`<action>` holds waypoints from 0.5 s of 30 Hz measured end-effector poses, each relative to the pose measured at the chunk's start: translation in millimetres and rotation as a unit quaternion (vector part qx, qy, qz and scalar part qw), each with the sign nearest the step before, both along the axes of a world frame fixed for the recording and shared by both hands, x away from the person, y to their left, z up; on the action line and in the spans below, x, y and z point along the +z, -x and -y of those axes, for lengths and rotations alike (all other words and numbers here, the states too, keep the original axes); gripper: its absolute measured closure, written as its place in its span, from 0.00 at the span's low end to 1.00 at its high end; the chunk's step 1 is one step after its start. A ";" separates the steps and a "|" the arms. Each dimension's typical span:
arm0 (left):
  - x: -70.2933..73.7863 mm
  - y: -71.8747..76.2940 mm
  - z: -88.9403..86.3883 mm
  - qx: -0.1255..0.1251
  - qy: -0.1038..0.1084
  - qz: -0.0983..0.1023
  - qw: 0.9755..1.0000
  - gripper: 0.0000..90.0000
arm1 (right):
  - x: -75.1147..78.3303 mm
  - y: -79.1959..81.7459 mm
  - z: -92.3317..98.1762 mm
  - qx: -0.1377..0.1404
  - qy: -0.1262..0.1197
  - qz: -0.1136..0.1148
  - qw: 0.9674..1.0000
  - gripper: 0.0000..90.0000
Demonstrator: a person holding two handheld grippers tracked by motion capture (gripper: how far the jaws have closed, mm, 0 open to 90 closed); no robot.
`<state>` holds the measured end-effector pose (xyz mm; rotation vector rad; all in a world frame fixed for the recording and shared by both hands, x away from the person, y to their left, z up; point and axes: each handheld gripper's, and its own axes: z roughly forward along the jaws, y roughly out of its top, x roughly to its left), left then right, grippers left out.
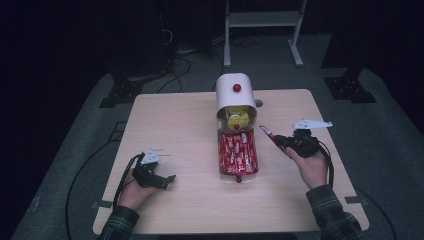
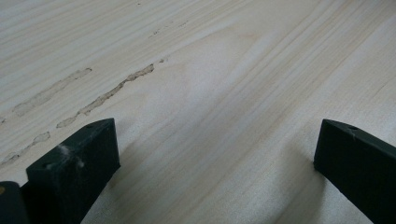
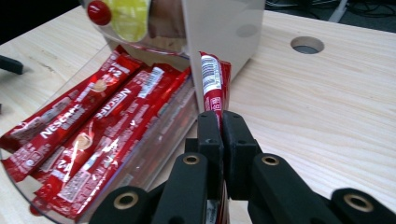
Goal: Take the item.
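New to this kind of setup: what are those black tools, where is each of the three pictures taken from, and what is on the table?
A person holds a hand-operated two-jaw gripper in each hand. The high view looks down on the wooden table; the other two pictures come from cameras riding on each gripper. The left gripper rests open over bare wood. The right gripper is shut on one red coffee stick, beside a clear tray of more sticks under a white dispenser.

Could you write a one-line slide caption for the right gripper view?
Right gripper shut on a red Nescafe stick beside the clear tray of matching sticks.
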<state>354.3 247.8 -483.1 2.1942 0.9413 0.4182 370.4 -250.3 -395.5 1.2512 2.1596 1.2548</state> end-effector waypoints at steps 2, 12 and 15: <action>0.0 0.0 0.0 0.000 0.000 0.000 1.000 0.00 | -0.7 -1.0 2.8 -0.004 0.000 -0.002 1.000 0.96; 0.1 0.0 0.0 0.000 0.000 0.000 1.000 0.00 | -8.9 -7.1 12.8 -0.024 -0.001 -0.008 1.000 0.96; 0.1 0.0 0.0 0.000 0.000 0.000 1.000 0.00 | -15.1 -10.0 15.2 -0.029 0.005 -0.017 0.999 0.96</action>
